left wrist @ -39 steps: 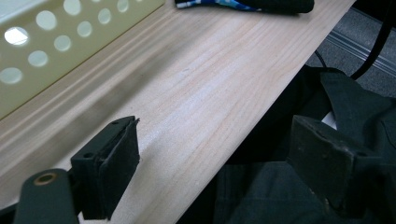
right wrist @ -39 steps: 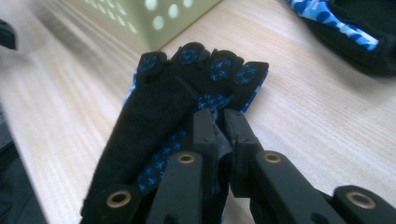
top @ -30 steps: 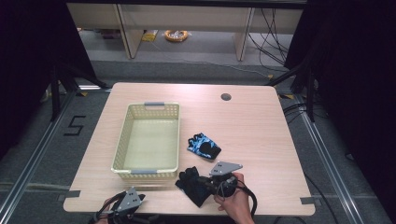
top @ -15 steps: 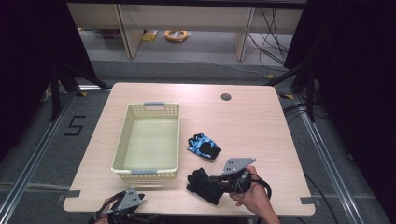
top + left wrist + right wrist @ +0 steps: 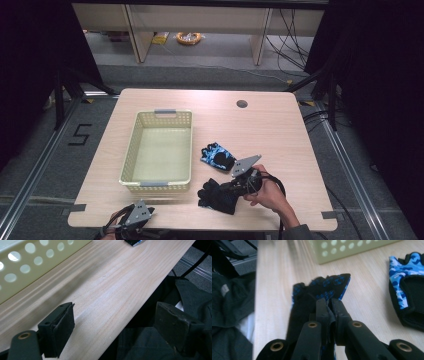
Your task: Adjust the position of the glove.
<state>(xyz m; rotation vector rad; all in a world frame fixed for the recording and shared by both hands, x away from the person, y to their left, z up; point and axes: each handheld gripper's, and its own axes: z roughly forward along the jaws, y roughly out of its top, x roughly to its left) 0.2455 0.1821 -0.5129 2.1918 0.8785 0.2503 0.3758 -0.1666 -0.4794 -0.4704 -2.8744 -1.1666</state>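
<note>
Right gripper [image 5: 231, 189] dragged black glove [image 5: 216, 195] rightward, clear of basket [image 5: 157, 181].

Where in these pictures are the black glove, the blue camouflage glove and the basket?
black glove [image 5: 216, 195]: high view, on its dark palm.
blue camouflage glove [image 5: 216, 155]: high view, on its patterned back.
basket [image 5: 165, 113]: high view, on its far rim.

Bare tabletop [image 5: 280, 135] right of basket [image 5: 159, 150]; blue glove [image 5: 217, 156] blocks middle, gap beside basket probably passable

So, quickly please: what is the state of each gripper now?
Left gripper: open, holding nothing.
Right gripper: closed on the black glove.
</note>
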